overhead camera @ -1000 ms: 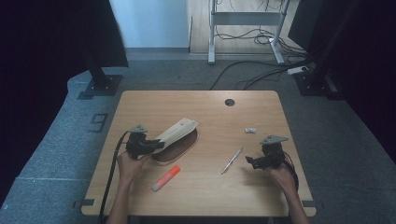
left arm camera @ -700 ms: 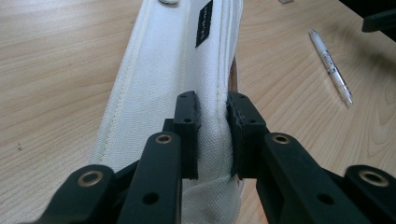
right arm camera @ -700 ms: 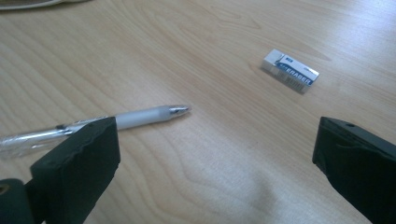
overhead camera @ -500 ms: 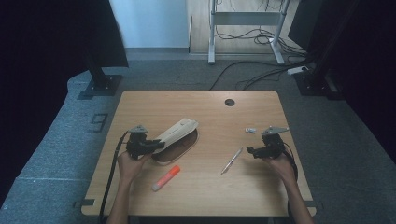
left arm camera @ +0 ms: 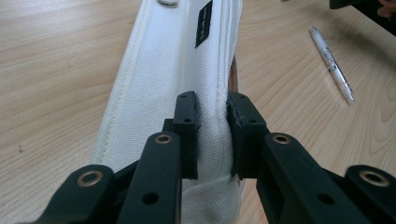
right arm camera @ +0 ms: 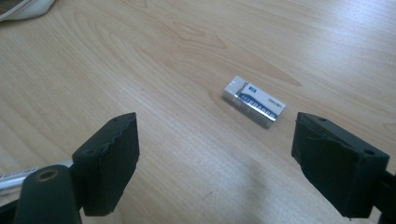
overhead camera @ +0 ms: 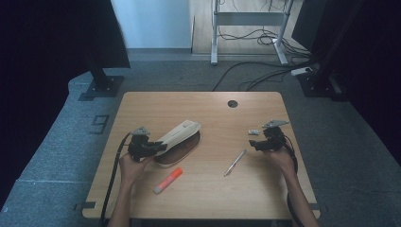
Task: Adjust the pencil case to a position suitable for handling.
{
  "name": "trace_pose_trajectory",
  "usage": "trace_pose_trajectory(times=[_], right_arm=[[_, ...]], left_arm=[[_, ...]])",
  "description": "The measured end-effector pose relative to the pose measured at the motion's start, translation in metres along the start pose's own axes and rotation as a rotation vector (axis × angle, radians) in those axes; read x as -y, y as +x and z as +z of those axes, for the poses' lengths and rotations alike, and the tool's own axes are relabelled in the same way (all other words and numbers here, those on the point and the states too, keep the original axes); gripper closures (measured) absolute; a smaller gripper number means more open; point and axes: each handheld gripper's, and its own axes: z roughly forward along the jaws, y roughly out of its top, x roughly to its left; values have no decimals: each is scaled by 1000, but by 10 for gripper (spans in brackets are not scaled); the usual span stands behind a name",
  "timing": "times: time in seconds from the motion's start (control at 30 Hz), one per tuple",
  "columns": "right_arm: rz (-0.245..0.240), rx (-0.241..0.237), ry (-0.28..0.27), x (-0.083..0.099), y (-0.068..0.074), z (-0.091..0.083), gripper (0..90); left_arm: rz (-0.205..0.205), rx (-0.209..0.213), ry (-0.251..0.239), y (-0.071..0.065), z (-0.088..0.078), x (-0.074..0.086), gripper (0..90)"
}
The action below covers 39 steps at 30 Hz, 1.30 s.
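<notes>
Canvas pencil pouch [overhead camera: 178, 136], off-white with a small black label, lies left of the table's middle, and the left gripper [left arm camera: 212, 135] has its jaws pinched tight on a fold of cloth along the pouch's top edge. In the high view that edge is lifted off the wood, so the dark mouth beneath gapes toward the person; the hold looks meant to keep the pouch open and steady while things are brought to it. Across the table [overhead camera: 208, 198], near the right edge, sits a small white eraser [right arm camera: 253, 108] in a printed sleeve, flat on the wood. The right gripper [right arm camera: 212, 154] hovers just short of it with the jaws spread wide, nothing between the pads; the jaws have just been closing somewhat, and the eraser lies ahead of the gap rather than inside it. My reading is that the eraser is the next item to be picked up and carried over to the pouch. A pen [overhead camera: 235, 162] lies slantwise between the two hands, and an orange glue stick [overhead camera: 168, 180] rests near the front edge, just below the pouch, both apart from either gripper.
</notes>
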Motion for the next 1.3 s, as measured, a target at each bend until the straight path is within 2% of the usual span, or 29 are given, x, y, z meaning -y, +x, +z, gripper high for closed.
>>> trace_pose_trajectory(times=[0.4, 0.8, 1.17, 1.3], right_arm=[[1, 15, 0, -7, -15, 12, 234], [-6, -5, 18, -12, -28, 33, 366], [-16, -20, 46, -15, -36, 45, 407], [-9, -41, 59, -16, -40, 51, 437]], left_arm=[[0, 6, -2, 0, 0, 0, 751], [-1, 16, -3, 0, 1, 0, 749], [-1, 24, -5, 1, 2, 0, 747], [0, 25, -4, 1, 2, 0, 747]])
